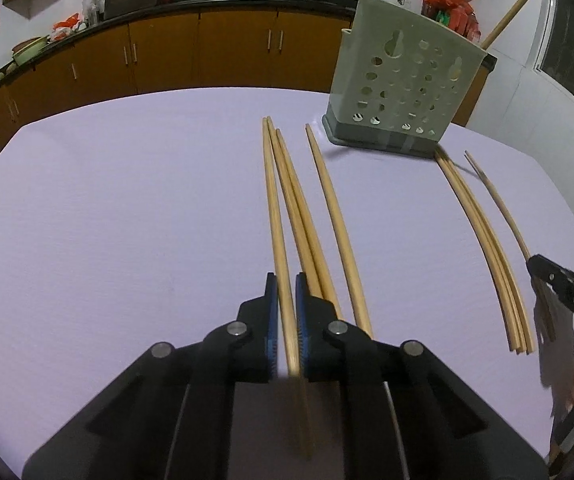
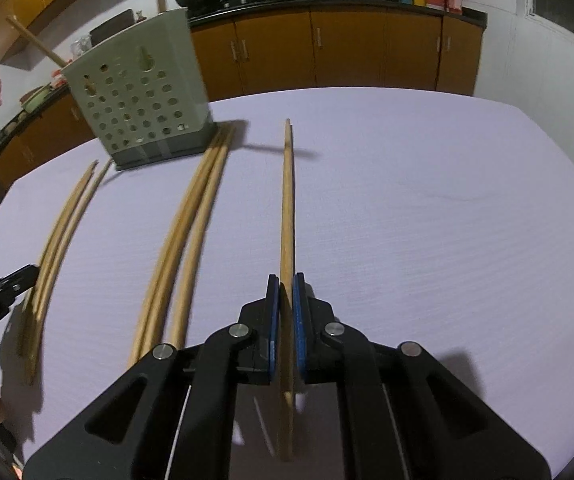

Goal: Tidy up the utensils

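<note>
While both grippers point down at a pale lilac table point(image 1: 107, 200), each has its jaws clamped on a single wooden chopstick. The left gripper point(image 1: 287, 284) pinches the leftmost chopstick point(image 1: 273, 200) of a small group, with two more chopsticks point(image 1: 299, 216) lying just beside it and another one point(image 1: 333, 200) a little further right. The right gripper point(image 2: 283, 284) pinches a lone chopstick point(image 2: 287, 184) that points away toward the far edge. A bundle of chopsticks point(image 2: 199, 208) lies between the two grippers, its far ends touching the base of a grey-green perforated utensil holder point(image 2: 139, 96) (standing upright at the back of the table). Kitchen cabinets point(image 2: 347, 52) line the wall behind.
</note>
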{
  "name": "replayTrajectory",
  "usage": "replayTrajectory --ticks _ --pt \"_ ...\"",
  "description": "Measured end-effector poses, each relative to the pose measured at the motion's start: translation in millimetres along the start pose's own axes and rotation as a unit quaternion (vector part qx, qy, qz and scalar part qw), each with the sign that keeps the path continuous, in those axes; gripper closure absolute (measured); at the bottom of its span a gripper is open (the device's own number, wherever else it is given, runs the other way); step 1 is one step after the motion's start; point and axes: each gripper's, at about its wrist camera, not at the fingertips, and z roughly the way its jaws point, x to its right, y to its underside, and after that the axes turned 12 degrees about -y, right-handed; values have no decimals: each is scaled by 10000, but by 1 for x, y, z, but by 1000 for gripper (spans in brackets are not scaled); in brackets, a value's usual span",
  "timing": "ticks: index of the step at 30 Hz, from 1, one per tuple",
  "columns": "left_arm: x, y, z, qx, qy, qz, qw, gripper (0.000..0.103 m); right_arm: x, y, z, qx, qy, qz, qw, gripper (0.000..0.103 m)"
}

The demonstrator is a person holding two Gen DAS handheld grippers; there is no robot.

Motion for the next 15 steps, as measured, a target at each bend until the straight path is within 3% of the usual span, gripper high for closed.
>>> replayTrajectory --ticks 8,15 --pt "-31 -7 8 -22 -328 -423 9986 95 5 -4 1 53 175 -114 9998 95" --pt "-40 -4 5 5 -344 -474 9983 94 11 -5 0 63 189 -83 9998 95"
